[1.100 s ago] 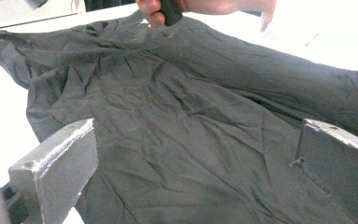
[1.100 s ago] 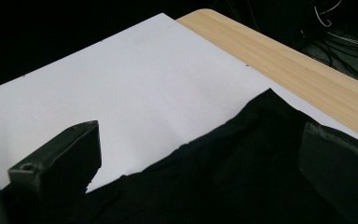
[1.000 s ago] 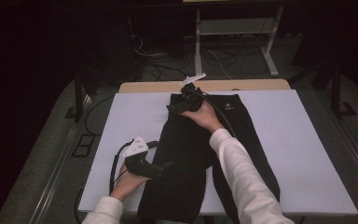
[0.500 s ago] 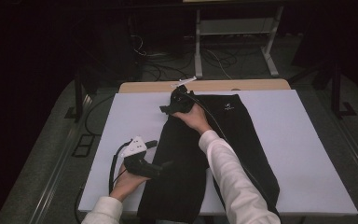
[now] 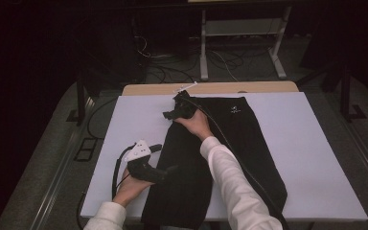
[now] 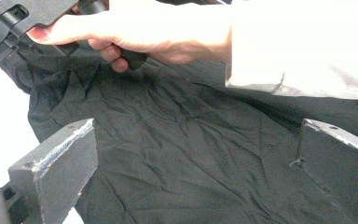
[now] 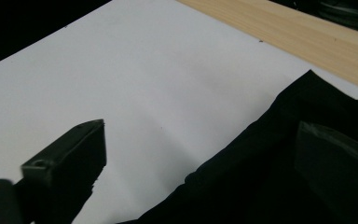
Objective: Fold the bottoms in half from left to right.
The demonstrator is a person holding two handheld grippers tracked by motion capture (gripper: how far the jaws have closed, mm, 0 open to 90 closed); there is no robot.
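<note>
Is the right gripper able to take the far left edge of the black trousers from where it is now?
Probably yes. The right gripper is open, with the trousers' edge lying between its jaws on the white table cover, and nothing blocks it.

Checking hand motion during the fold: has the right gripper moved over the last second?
Yes. The right gripper shifted left and slightly nearer, away from the wooden strip, toward the black garment's left edge.
</note>
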